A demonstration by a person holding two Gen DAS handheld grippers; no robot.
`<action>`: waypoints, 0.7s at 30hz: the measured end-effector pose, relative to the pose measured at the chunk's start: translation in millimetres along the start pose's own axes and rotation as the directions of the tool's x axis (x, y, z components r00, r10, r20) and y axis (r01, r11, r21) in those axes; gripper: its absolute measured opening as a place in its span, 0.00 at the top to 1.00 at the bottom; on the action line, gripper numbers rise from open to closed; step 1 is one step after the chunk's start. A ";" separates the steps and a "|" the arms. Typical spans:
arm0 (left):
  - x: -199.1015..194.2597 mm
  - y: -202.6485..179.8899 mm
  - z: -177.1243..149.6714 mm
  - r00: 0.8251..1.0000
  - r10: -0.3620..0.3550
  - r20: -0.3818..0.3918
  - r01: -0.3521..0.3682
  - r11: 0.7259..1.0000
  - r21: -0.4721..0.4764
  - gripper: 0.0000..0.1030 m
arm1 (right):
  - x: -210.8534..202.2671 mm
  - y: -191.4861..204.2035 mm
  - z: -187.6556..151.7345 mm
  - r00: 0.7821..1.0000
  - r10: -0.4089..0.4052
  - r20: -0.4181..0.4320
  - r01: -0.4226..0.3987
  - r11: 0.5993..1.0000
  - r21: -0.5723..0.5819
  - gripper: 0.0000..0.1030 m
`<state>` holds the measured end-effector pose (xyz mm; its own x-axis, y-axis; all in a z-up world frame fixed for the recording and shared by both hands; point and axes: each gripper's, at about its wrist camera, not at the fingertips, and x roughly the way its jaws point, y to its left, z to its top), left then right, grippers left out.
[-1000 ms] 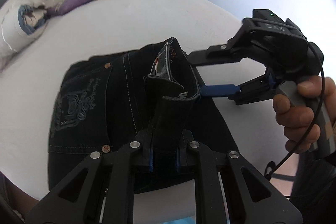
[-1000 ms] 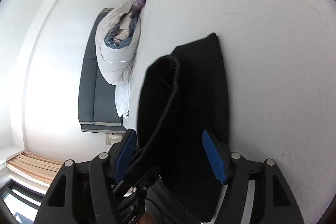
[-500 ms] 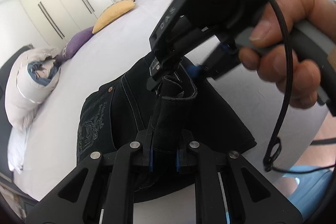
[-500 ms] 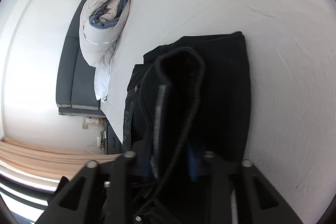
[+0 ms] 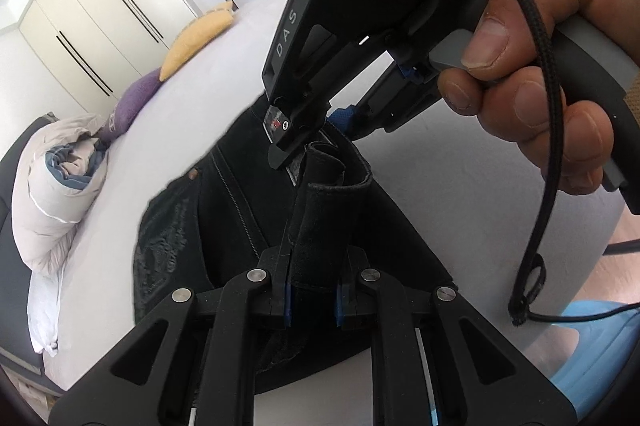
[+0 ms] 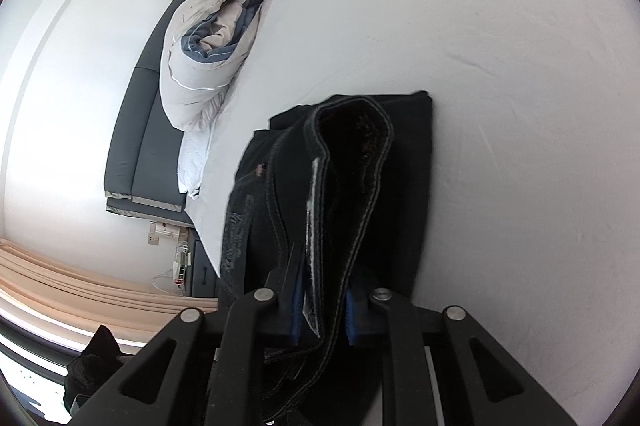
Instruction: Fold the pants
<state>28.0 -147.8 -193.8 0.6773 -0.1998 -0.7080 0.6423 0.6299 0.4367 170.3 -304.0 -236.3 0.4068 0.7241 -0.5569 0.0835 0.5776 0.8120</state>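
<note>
1. While both tools pinch the pants, these lie part-folded on the bed, waistband lifted.
2. Left tool is clamped on a thick hem; right tool, at its 12 o'clock, has just been closing on the waistband.
3. Denim looks heavy and stiff but floppy: grip doubled edges.
4. The legs' far end is hidden underneath.

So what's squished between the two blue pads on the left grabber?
A bunched fold of the dark pants; the left gripper pinches it, seen in the left wrist view.
</note>
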 end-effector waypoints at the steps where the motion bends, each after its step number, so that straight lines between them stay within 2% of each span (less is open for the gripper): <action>1: 8.3 -4.5 -2.9 1.000 -0.010 -0.022 0.011 1.000 0.011 0.87 | 1.7 -5.4 -1.7 1.000 -0.007 -0.001 0.007 1.000 0.005 0.83; 3: 14.9 -13.0 -7.3 0.999 0.010 -0.038 -0.008 0.999 0.041 0.86 | 5.1 -16.9 -4.2 1.000 -0.008 -0.003 0.008 1.000 0.027 0.84; 6: 19.8 -21.4 -11.2 0.998 0.049 -0.032 -0.047 0.997 0.062 0.86 | 5.3 -26.1 -5.0 0.998 0.054 0.014 -0.055 0.996 0.073 0.81; 9: 12.1 -11.3 -13.4 0.999 -0.024 -0.034 0.024 1.000 0.003 0.79 | -0.8 -25.1 -4.0 0.999 0.051 0.017 -0.053 0.996 0.069 0.72; 10: 6.4 -6.8 -16.3 0.998 -0.049 -0.030 0.049 0.999 -0.009 0.72 | -4.9 -25.5 -3.7 0.998 0.049 0.025 -0.051 0.996 0.071 0.70; 11: 1.4 -3.6 -19.6 0.998 -0.055 -0.028 0.054 0.998 -0.013 0.56 | -11.2 -27.0 -3.4 0.998 0.046 0.036 -0.049 0.996 0.079 0.69; 12: -5.0 0.5 -23.4 0.999 -0.048 -0.026 0.047 0.999 -0.021 0.44 | -16.1 -28.3 -3.0 0.998 0.040 0.047 -0.044 0.995 0.088 0.68; 13: -14.9 8.3 -28.3 0.999 -0.044 -0.009 0.044 0.998 -0.044 0.27 | -24.4 -29.9 -3.0 0.997 0.026 0.066 -0.033 0.995 0.098 0.64; 15: -33.2 27.2 -35.4 0.997 -0.076 0.034 0.080 0.991 -0.107 0.23 | -38.2 -30.3 -2.2 0.995 -0.004 0.101 -0.007 0.994 0.112 0.62; 16: -38.2 41.5 -38.4 0.995 -0.089 0.042 0.094 0.984 -0.150 0.23 | -43.6 -28.4 -1.4 0.993 -0.001 0.114 -0.012 0.993 0.115 0.62; 18: -38.9 74.6 -41.6 0.992 -0.117 0.049 0.125 0.963 -0.240 0.23 | -50.9 -15.2 0.3 0.989 0.073 0.127 -0.084 0.993 0.084 0.62; 19: -35.8 95.9 -43.0 0.988 -0.142 0.062 0.154 0.940 -0.305 0.23 | -50.7 -7.2 1.1 0.987 0.100 0.125 -0.108 0.992 0.062 0.62; 21: -24.1 136.3 -46.8 0.976 -0.202 0.083 0.218 0.873 -0.436 0.28 | -44.6 16.4 0.5 0.984 0.155 0.093 -0.155 0.988 -0.008 0.62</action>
<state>82.5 -22.0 -143.2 0.5609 -0.3844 -0.7332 0.5521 0.8337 -0.0147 154.0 -327.0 -198.1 0.4974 0.7669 -0.4055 0.0125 0.4611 0.8873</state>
